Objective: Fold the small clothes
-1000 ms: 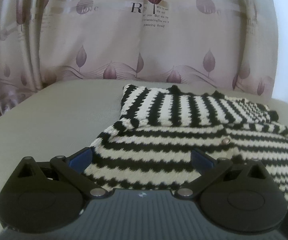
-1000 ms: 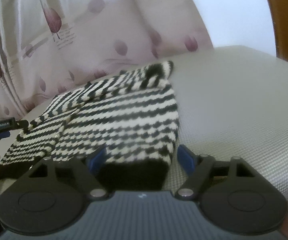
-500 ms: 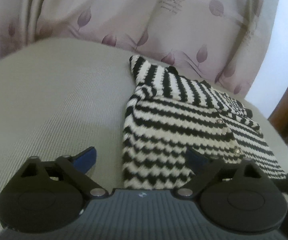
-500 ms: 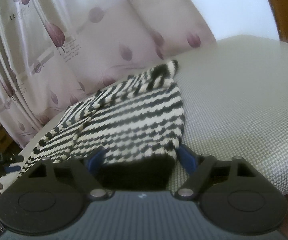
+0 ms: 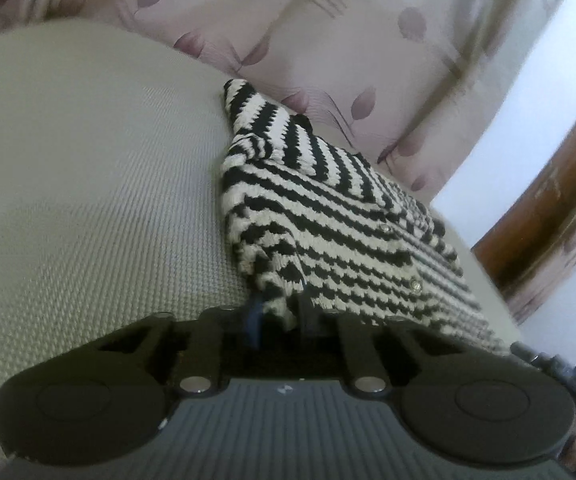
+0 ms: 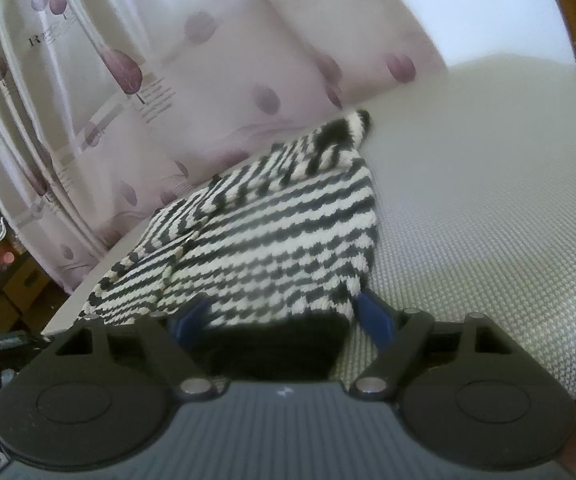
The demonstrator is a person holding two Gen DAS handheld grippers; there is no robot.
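Table (image 5: 88, 184): grey woven cover, curtain (image 6: 168, 80) behind. Sweater (image 5: 327, 216): striped black and white, lying flat on table. Left gripper (image 5: 278, 312): jaws closing, pinching sweater's near corner. Right gripper (image 6: 284, 316): jaws closing, straddling black hem, not pressing.

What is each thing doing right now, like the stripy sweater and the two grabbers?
Striped sweater: lying on the grey surface, sleeve folded across its top, two corners of its hem between the grippers' jaws.
Left gripper: closing, pinching the near corner of the hem.
Right gripper: jaws wide but closing, black hem band between them, not yet clamped.
Grey surface: flat, bearing the sweater.
Curtain: hanging closed behind.
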